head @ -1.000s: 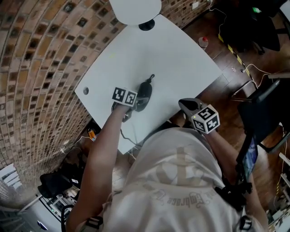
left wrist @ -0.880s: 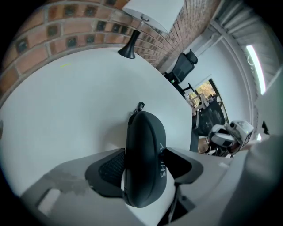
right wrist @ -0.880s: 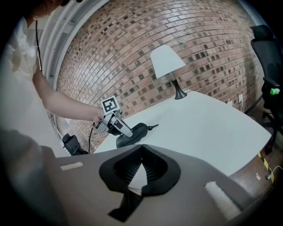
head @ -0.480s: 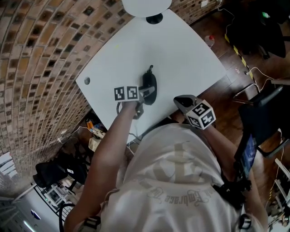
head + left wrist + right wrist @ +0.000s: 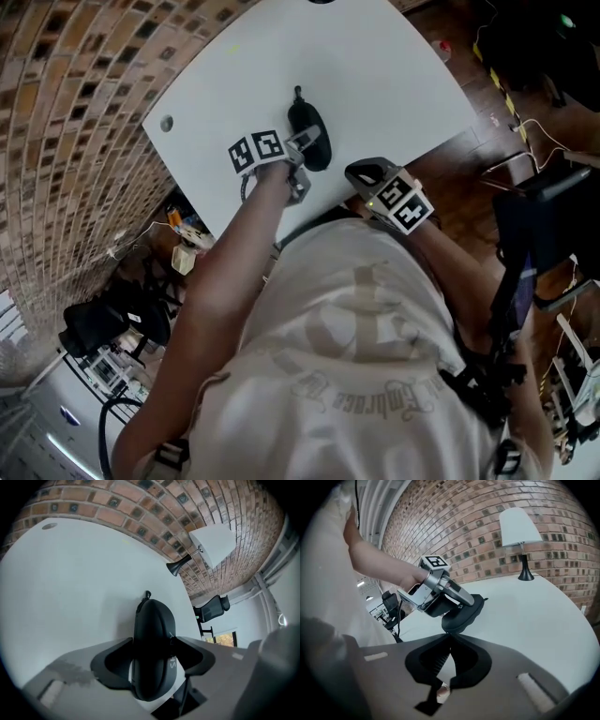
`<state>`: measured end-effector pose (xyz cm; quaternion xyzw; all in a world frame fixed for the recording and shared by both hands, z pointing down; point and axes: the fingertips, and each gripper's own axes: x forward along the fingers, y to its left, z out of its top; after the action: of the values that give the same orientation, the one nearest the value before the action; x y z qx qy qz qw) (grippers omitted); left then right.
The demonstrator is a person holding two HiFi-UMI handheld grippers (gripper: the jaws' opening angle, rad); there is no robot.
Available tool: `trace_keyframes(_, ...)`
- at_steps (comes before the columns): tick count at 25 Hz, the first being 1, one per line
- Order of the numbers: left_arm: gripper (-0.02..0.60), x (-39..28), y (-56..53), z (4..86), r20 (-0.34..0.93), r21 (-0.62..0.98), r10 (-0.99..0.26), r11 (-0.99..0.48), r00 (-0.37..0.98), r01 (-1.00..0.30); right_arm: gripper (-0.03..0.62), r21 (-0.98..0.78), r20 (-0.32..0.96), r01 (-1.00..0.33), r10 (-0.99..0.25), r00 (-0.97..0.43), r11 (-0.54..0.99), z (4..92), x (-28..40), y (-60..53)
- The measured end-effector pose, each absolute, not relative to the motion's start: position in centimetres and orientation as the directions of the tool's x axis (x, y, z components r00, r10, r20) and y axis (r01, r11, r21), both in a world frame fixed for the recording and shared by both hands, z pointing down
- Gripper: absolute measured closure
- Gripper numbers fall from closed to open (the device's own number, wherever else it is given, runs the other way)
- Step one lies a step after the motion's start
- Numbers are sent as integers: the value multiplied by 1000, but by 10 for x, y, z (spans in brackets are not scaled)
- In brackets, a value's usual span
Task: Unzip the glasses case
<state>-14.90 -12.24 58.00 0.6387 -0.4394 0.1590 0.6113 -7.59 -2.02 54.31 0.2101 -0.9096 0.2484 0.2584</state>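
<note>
The black glasses case [image 5: 311, 142] rests near the white table's [image 5: 384, 75] front edge, tilted up on its side. My left gripper [image 5: 300, 155] is shut on it, with one pad against each long side of the case [image 5: 152, 639]. The zipper pull [image 5: 147, 594] sticks out at the case's far end. My right gripper [image 5: 361, 174] hovers over the table edge just right of the case, apart from it, its tips together with nothing between them. In the right gripper view the case [image 5: 461, 613] sits just beyond my right gripper [image 5: 450, 637].
A lamp [image 5: 518, 527] with a white shade stands at the table's far end before a brick wall. A cable hole [image 5: 166, 123] lies near the left table edge. Cables and gear [image 5: 103, 328] crowd the floor on the left, and a dark chair [image 5: 548, 234] stands on the right.
The left gripper has rolled and now clamps the case tipped on its side. The right gripper has come in closer to the case.
</note>
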Motion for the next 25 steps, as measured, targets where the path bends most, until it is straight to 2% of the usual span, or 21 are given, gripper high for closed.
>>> trace_keyframes(6, 278, -145, -118, 585, 751, 632, -352, 134, 559, -763, 586, -280, 634, -465, -201, -747, 840, 556, -95, -10)
trace_keyframes(11, 278, -144, -119, 585, 745, 643, -347, 147, 570, -751, 583, -250, 683, -477, -196, -704, 843, 568, -107, -8)
trace_keyframes(15, 282, -141, -116, 584, 717, 688, -353, 219, 601, -692, 516, -212, 739, -495, -193, -645, 843, 582, -111, -6)
trace_keyframes(19, 282, -136, -115, 581, 694, 716, -354, 245, 627, -654, 488, -172, 772, -539, -227, -594, 825, 591, -102, -13)
trace_keyframes(25, 284, -136, -115, 580, 687, 724, -340, 240, 642, -647, 468, -222, 735, -523, -211, -644, 823, 589, -113, -15)
